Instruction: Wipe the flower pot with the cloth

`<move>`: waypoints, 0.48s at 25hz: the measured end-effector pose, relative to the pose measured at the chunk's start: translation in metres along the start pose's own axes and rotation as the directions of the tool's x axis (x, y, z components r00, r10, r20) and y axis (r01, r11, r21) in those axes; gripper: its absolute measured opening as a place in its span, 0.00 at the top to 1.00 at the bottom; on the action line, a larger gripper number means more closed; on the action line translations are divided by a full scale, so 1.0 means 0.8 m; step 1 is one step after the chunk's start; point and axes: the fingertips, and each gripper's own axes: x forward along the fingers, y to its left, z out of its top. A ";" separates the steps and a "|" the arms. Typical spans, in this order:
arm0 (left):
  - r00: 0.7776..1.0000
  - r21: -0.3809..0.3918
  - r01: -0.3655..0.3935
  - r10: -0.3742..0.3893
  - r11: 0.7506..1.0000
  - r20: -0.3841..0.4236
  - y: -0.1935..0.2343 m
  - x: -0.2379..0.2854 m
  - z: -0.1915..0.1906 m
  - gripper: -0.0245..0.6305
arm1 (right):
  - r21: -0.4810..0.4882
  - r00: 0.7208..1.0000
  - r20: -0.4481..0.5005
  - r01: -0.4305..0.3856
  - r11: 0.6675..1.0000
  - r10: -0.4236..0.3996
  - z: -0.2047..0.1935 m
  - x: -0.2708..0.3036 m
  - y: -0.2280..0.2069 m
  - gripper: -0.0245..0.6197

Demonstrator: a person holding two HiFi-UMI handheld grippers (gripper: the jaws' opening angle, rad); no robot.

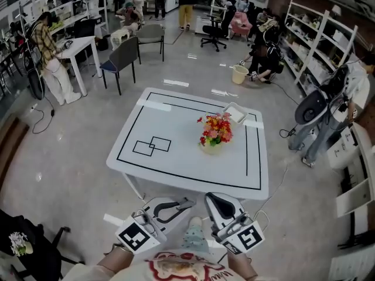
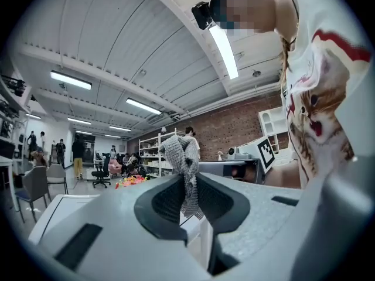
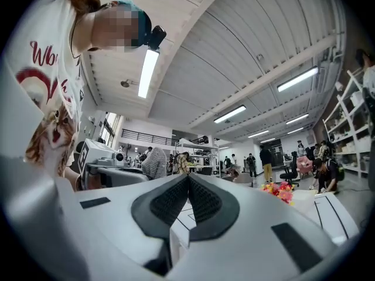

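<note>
White lab table [image 1: 176,122] w/ flower pot [image 1: 213,138] – L tool [image 2: 187,185] pinches cloth [image 2: 183,156], R tool [image 3: 187,185] closed.

Coarse knitted cloth [image 2: 183,157], smooth white table [image 1: 190,154]

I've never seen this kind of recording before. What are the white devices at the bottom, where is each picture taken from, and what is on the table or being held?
There is no robot here. A person holds a hand-held gripper in each hand. The head view comes from a camera on the person's head, looking down at the left gripper, the right gripper and a white table beyond them. A flower pot with bright flowers stands on the table. The other two pictures come from cameras riding on each gripper, looking along its fingers. In the left gripper view the fingers pinch a grey knitted cloth. In the right gripper view they are closed together, with nothing between them.
</note>
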 end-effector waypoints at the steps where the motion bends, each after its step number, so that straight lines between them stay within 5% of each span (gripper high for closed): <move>1: 1.000 -0.017 -0.002 0.002 1.000 0.004 -0.011 -0.016 0.000 0.89 | 0.002 1.000 -0.002 0.007 1.000 -0.007 -0.002 -0.005 0.020 0.96; 5: 0.999 -0.070 0.029 -0.027 0.997 0.021 -0.055 -0.060 0.005 0.89 | -0.009 0.999 -0.010 0.045 0.999 -0.045 0.005 -0.027 0.085 0.96; 12: 0.996 -0.052 0.070 -0.067 0.996 0.062 -0.113 -0.090 0.031 0.89 | -0.033 0.996 -0.023 0.091 0.995 -0.092 0.029 -0.083 0.147 0.96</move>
